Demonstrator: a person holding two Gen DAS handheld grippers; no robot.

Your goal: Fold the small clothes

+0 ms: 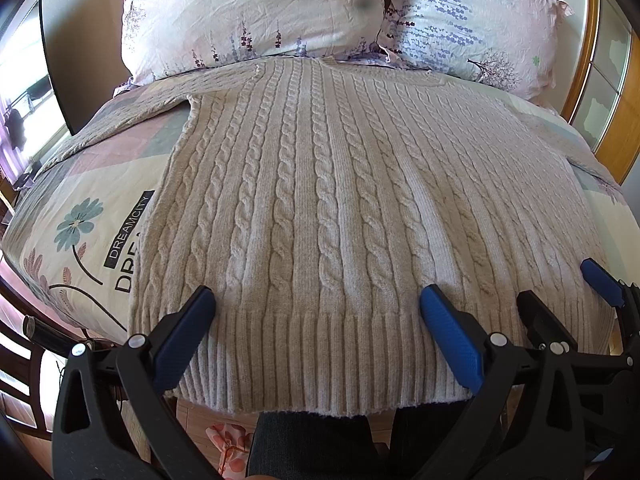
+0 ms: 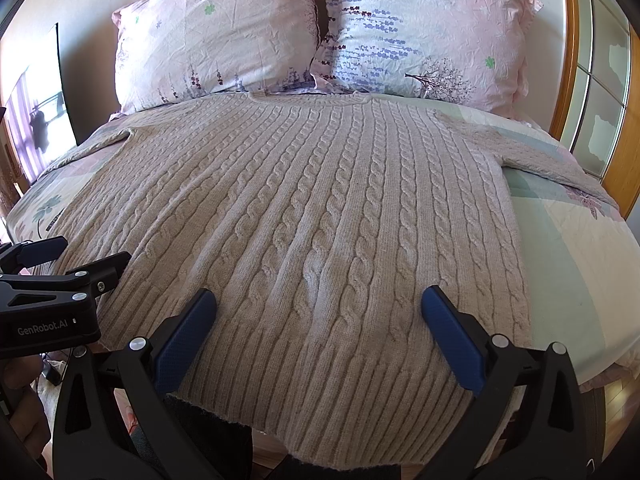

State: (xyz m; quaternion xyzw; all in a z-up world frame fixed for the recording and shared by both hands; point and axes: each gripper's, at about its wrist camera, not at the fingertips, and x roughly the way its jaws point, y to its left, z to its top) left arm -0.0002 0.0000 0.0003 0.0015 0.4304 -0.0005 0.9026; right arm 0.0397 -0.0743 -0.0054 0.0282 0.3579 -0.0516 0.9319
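A beige cable-knit sweater [image 1: 320, 184] lies flat on the bed, neck towards the pillows, ribbed hem hanging over the near edge; it also fills the right wrist view [image 2: 320, 216]. Its sleeves spread out to both sides. My left gripper [image 1: 318, 304] is open, its blue-padded fingers just above the hem on the sweater's left half. My right gripper [image 2: 320, 304] is open over the hem on the right half. The right gripper also shows at the right edge of the left wrist view [image 1: 560, 284], and the left gripper at the left edge of the right wrist view [image 2: 92, 254].
Two floral pillows [image 1: 256, 12] [image 2: 424, 28] lean at the head of the bed. The patterned bedspread [image 1: 76, 232] shows on both sides of the sweater. A wooden headboard frame [image 2: 568, 40] stands at the right. The person's legs [image 1: 320, 444] are below the bed's near edge.
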